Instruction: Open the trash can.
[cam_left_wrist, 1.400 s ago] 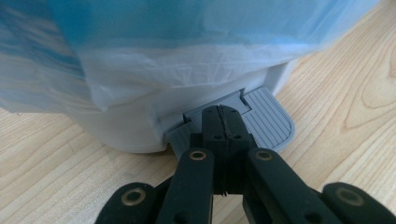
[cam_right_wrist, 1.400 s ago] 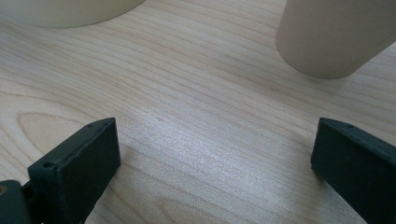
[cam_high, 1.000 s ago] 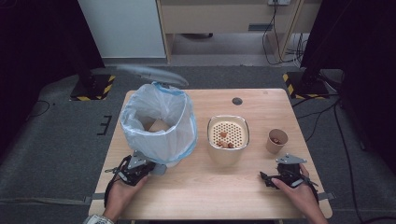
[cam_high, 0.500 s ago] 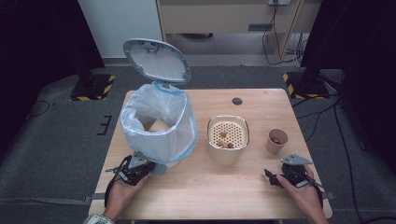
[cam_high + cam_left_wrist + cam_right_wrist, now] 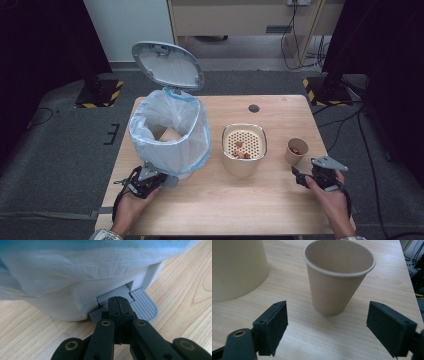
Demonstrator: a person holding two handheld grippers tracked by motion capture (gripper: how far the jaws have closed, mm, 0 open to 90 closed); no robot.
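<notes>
Tan paper cup (image 5: 339, 277) upright, dead ahead of our right gripper (image 5: 327, 330), beyond its parted, just-narrowing jaws | left gripper (image 5: 119, 305) jaws together, pressing grey bin pedal (image 5: 142, 305).

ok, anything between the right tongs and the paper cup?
Nothing visible. In the right gripper view the paper cup stands upright just ahead of the right tongs, bare table between them. The jaws have just been closing, nothing between them. The beige strainer bowl sits off to the side.
</notes>
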